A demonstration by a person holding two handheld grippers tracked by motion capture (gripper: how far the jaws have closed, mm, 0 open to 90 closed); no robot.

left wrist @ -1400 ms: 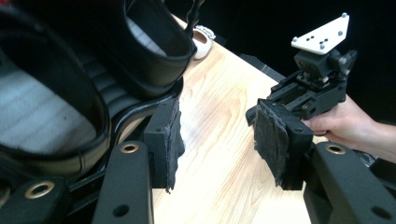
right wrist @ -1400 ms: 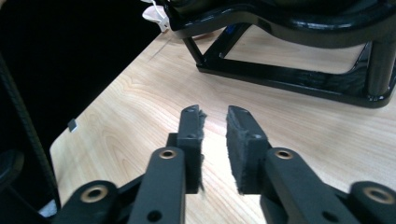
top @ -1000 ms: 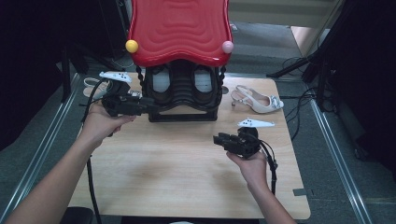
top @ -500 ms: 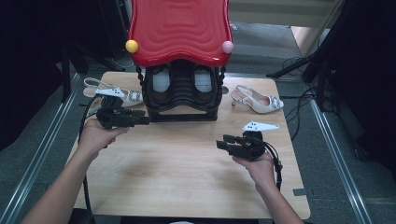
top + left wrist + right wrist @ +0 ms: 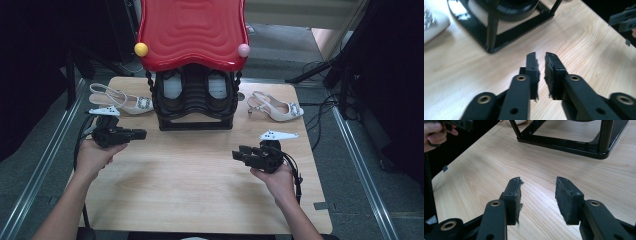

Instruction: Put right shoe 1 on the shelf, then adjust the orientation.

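The black wire-frame shoe rack (image 5: pixel 196 102) with its wavy red plastic top (image 5: pixel 192 31) stands at the far middle of the light wooden bench (image 5: pixel 200 195), and two dark shoes with pale insoles sit side by side inside it, toes toward the person, probably stored as a pair. One yellow ball (image 5: pixel 141 49) and one pink ball (image 5: pixel 243 50) cap the top's front corners. Two white slingback heels lie on the bench, one (image 5: pixel 120 101) just left of the rack and one (image 5: pixel 276 106) to its right, apart from it. That makes four shoes in all. The left hand-held gripper (image 5: pixel 541 62) hovers near the rack's left front corner, jaws almost closed on nothing. The right hand-held gripper (image 5: pixel 537 188) hangs over bare bench, jaws parted and empty, likely waiting.
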